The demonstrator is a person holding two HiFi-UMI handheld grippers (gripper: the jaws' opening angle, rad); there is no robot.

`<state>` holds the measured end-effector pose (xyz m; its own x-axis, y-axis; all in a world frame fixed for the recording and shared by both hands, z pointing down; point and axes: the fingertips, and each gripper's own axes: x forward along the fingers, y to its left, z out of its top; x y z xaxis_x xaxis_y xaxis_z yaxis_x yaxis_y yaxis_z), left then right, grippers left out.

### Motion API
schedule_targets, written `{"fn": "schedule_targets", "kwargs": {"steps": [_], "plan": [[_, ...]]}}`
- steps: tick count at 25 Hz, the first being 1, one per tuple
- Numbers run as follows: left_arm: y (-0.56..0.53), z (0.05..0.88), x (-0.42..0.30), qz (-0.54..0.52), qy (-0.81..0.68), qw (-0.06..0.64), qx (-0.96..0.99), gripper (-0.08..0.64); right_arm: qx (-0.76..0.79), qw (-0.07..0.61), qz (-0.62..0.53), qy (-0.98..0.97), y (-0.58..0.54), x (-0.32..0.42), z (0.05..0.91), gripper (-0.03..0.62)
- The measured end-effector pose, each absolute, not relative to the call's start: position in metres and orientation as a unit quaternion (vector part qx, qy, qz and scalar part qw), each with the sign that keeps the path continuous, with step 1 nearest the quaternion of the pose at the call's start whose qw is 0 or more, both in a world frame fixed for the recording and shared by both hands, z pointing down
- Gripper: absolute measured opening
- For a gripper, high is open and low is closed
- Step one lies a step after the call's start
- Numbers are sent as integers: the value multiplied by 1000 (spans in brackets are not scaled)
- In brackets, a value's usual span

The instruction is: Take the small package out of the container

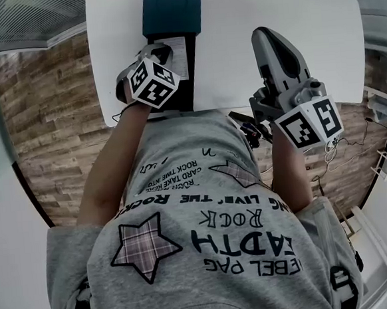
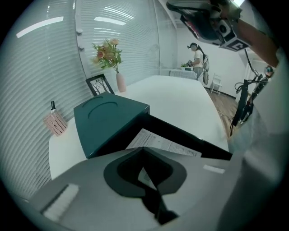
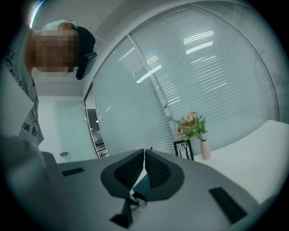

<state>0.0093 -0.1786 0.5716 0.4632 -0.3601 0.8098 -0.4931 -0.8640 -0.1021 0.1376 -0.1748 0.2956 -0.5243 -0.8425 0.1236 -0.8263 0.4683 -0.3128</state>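
At the top centre of the head view, inside the shallow black open container (image 1: 193,77) beside a dark teal lid (image 1: 172,9) on the white table (image 1: 302,15), only a white printed paper sheet (image 2: 162,143) shows. The small package probably lies hidden beneath it; I judge it light, best pinched by an edge once the flimsy sheet is off. Pointing at that sheet, the left hand-held gripper (image 2: 143,151) has its jaws pressed together on nothing, as has the right hand-held gripper (image 3: 144,154), at mid right.
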Motion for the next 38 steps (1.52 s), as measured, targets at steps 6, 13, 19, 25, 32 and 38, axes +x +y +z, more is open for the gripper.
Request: {"fn": "schedule_targets", "kwargs": {"steps": [6, 13, 19, 25, 32, 38], "plan": [[-174, 579, 14, 491, -224, 37, 841, 9, -486, 22, -172, 857, -177, 139, 298, 15], [-169, 578, 12, 503, -201, 54, 839, 9, -486, 32, -174, 856, -175, 136, 293, 15], [-160, 581, 16, 506, -174, 71, 842, 9, -483, 32, -176, 857, -177, 137, 295, 15], [-143, 579, 16, 509, -135, 89, 845, 9, -478, 31, -177, 860, -174, 133, 292, 15], [-129, 582, 19, 514, -106, 122, 842, 9, -476, 30, -172, 862, -176, 134, 293, 15], [-112, 584, 16, 525, -72, 140, 837, 9, -472, 27, -172, 864, -173, 130, 294, 15]]}}
